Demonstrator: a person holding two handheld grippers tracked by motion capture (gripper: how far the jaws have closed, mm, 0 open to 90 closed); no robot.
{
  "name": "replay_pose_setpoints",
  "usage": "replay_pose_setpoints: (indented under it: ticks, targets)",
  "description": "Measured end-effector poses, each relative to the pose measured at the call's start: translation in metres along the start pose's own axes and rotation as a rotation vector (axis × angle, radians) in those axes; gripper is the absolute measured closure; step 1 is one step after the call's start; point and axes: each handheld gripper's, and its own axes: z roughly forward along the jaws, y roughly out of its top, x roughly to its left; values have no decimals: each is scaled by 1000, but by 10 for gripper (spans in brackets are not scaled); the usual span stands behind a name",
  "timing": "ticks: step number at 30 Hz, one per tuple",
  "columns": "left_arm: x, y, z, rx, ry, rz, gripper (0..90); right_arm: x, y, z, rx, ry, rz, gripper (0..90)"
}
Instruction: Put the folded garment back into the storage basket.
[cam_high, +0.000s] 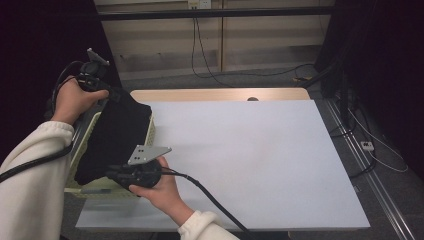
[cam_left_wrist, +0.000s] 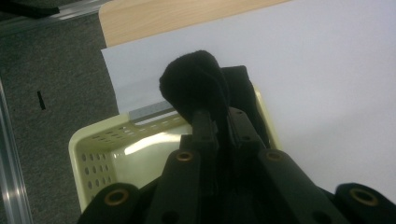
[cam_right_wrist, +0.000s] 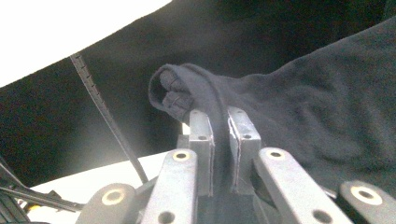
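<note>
In the high view, a black cloth (cam_high: 117, 137) hung stretched over a pale yellow basket (cam_high: 150, 131) that stood at the left edge of the white table (cam_high: 250, 160). The left gripper (cam_high: 114, 94) held the far end of the cloth, and the right gripper (cam_high: 111, 174) held the near end. The cloth was above the basket, partly covering it, and I could not tell if its lower part touched the basket inside.

In the left gripper view, the jaws were closed tight on a fold of the black cloth, and a rounded bunch of it stood out beyond the fingertips (cam_left_wrist: 203, 122). Under them the basket showed its perforated wall and a bare part of the bottom.

In the right gripper view, the jaws also were pressed together on a thin edge of the cloth, which passed between the metal pads (cam_right_wrist: 200, 135) and curled in a small roll past them. The rest of the cloth spread to the right side.

By my judgement, the grasping at both ends was done, and the cloth was between basket and table. If it was being taken out, what was left was to carry it over the white surface and lay it flat; if it was being put in, it remained to lower it and open both grippers.
</note>
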Motion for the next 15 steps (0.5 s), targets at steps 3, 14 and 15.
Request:
replay_pose_setpoints:
  ticks: [3,14,15]
  targets:
    - [1,-1,1,0,-1,-2,837,0,0,1,3,-1,1,824]
    - [6,-6,4,6,-2,-17,837,0,-4,6,11,0,-1,824]
    - [8,-6,4,4,1,-17,837,0,-4,6,12,0,0,823]
